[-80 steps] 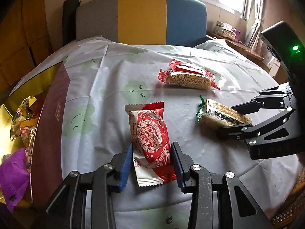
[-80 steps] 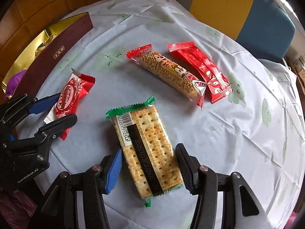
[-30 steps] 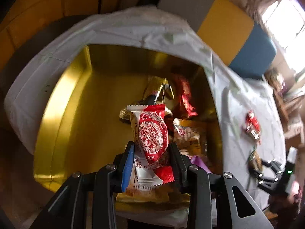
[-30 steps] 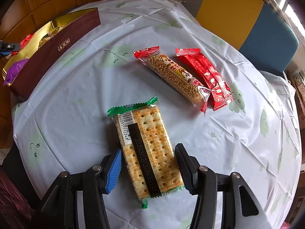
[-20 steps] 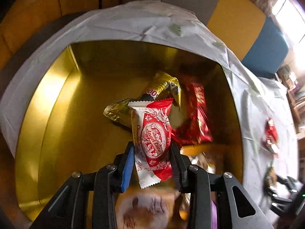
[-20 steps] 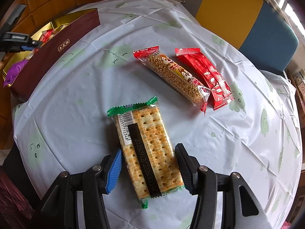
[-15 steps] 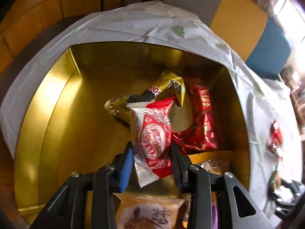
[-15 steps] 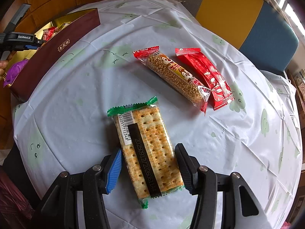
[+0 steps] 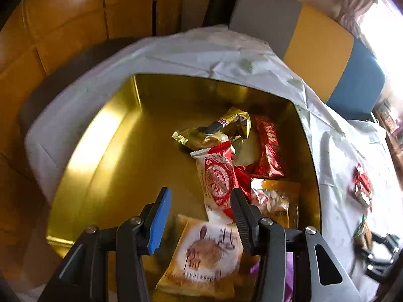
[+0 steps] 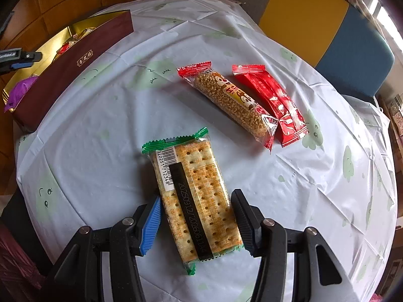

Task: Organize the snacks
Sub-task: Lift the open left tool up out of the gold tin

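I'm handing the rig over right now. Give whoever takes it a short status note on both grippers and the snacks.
Left gripper: open over the gold-lined gift box; the red-and-white wafer packet lies in the box among other packets, against the right finger.
Right gripper: open, straddling the green-edged clear cracker pack on the white tablecloth, not closed on it.
Done: wafer packet boxed.
Left: cracker pack, clear puffed-grain bar with red ends, and long red wrapper bar.

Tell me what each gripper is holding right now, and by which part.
Left gripper: nothing; jaws open over the gold box, the red-and-white snack released. Right gripper: fingers flank the cracker pack near its lower end; grip unclear.
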Motion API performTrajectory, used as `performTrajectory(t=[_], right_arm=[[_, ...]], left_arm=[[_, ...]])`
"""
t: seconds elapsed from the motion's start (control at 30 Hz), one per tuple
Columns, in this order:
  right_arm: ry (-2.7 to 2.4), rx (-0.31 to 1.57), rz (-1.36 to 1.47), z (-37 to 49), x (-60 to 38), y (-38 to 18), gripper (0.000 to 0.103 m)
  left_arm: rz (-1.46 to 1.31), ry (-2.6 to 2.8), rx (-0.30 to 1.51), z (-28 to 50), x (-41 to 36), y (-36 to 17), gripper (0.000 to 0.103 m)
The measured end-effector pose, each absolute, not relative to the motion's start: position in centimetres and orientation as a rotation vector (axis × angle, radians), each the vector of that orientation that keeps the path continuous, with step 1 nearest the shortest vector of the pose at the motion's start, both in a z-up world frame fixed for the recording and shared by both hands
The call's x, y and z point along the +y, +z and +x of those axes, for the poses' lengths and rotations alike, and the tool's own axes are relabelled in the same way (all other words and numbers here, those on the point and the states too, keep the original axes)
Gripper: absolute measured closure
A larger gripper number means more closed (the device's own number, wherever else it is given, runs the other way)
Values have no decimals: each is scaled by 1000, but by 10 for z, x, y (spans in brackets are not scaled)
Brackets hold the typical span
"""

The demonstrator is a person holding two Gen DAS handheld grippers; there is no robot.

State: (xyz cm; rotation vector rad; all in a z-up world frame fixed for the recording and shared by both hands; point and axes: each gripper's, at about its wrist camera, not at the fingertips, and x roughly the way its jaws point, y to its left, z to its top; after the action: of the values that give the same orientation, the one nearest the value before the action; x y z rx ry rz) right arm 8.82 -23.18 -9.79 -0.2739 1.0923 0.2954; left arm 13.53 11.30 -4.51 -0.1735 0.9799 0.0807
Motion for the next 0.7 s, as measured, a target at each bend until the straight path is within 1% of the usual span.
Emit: performTrajectory(t=[0.07,0.4,0.7], right_arm=[[296,1091,-273,88,-232,-98,48],[295,1087,-258,86,-234,-97,48],[293,1098,-226,88,-237,-97,48]], left_arm=[[-158,89,953,126,108,-40,50],[-87,92,832,79,92,-17,47],[-62,94,787,60,92,-12,47]])
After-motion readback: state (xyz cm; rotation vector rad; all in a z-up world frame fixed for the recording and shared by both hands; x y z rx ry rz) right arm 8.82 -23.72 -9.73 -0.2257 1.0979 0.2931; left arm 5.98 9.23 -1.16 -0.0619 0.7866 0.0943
